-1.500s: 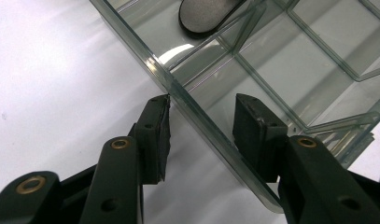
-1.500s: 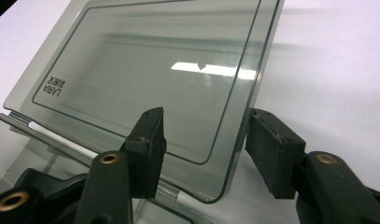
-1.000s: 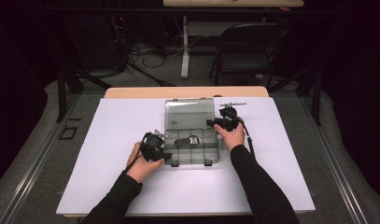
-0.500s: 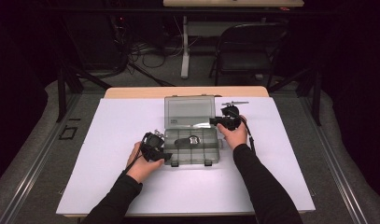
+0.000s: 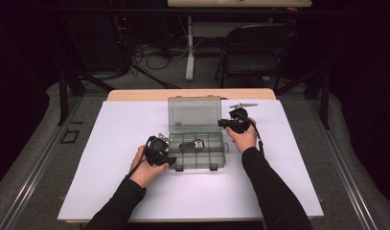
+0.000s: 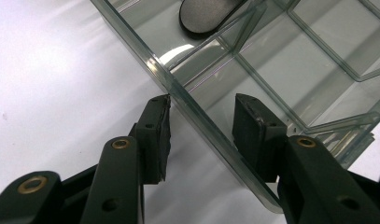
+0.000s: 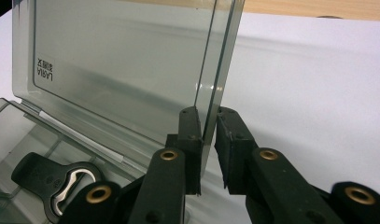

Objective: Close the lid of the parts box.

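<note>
Item: clear smoke-grey plastic compartment box (image 5: 197,152), mid-table on the white sheet (image 5: 111,129), lid (image 7: 131,70) raised. Your left gripper (image 6: 201,126) straddles the box's side wall, jaws apart. Your right gripper (image 7: 207,140) pinches the lid's edge. Contents: black bottle opener (image 7: 52,179) in one compartment.

Pale wooden tabletop (image 5: 135,94), covered almost wholly by a white sheet (image 5: 111,191). Beyond its far edge, toward 1 o'clock, a dark chair (image 5: 252,52) beside a white table leg (image 5: 189,52) at 12, with loose cables (image 5: 149,52) on the grey floor at 11. At 9 o'clock, a black square outline (image 5: 69,136) on the floor.
</note>
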